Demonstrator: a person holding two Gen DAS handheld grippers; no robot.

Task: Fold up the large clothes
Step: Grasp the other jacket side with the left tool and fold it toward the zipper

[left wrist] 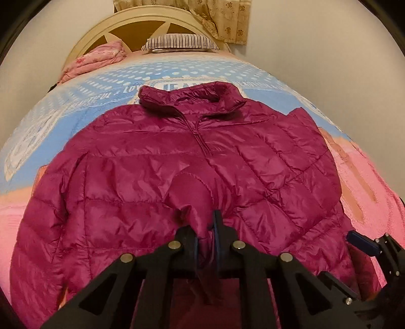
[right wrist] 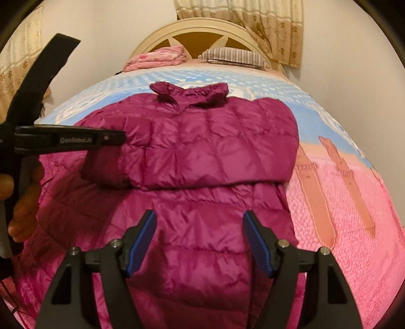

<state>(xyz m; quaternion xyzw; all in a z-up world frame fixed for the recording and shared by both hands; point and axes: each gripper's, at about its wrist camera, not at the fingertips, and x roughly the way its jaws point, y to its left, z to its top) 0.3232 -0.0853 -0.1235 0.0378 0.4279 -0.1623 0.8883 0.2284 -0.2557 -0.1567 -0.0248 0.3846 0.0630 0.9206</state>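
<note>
Magenta quilted down jacket (left wrist: 157, 162) lies spread front-up on the bed, collar (left wrist: 187, 97) toward the headboard (left wrist: 131, 22), zip closed at the neck. In the right wrist view its right sleeve (right wrist: 207, 151) is folded across the chest, lying flat on the body.

Left gripper (left wrist: 206, 235) — jaws pinched together on a fold of the jacket's fabric, near the lower middle of the garment; cloth bunches up between the blue pads and hangs down behind them. In the right wrist view the same tool shows side-on at the left edge, a hand (right wrist: 20, 202) around its handle.

Right gripper (right wrist: 200, 243) — jaws apart, blue pads on either side of the lower jacket body, nothing pressed between them; whether the tips touch the fabric is unclear.

Bedspread (left wrist: 367, 182) is blue with white dots toward the head, pink toward the foot. Striped pillow (left wrist: 179, 41) and a folded pink blanket (left wrist: 101, 57) sit by the headboard, well apart from the jacket. Floral curtain (right wrist: 276, 30) hangs behind.
</note>
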